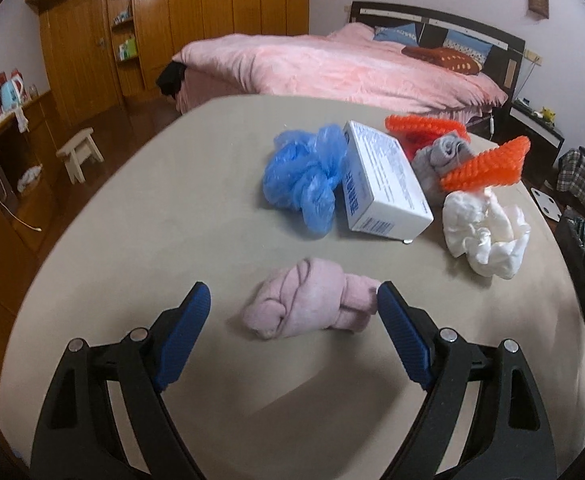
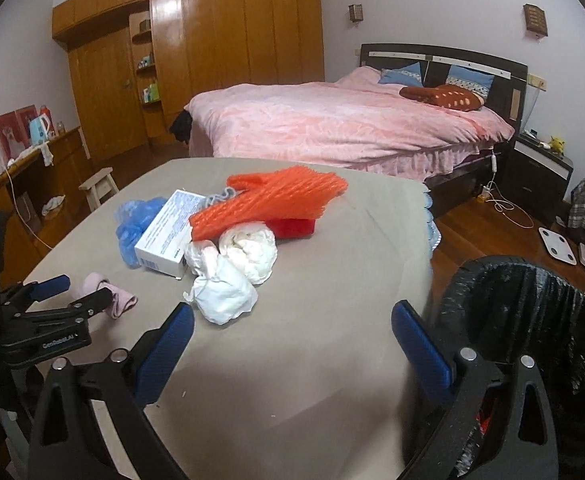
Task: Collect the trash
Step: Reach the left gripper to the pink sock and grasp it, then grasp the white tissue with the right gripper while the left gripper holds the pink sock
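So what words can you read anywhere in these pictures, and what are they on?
"GenRobot.AI": white letters on the black body of the left gripper, seen from the right wrist.
White box: blue characters on its end and fine print on top, too blurred to read.
More small white print on the left gripper's edge: too small to read.

Box (image 1: 384, 184) between bag (image 1: 304, 176) (left) and tissue wad (image 1: 484, 232); sock (image 1: 312, 306) nearer.

1. My left black plastic two-finger gripper (image 1: 294, 298) is wearing ribbed blue pads (image 1: 184, 336) and shining silver pivot screws (image 1: 138, 335).
2. My right black plastic gripper (image 2: 292, 322) is showing the same.
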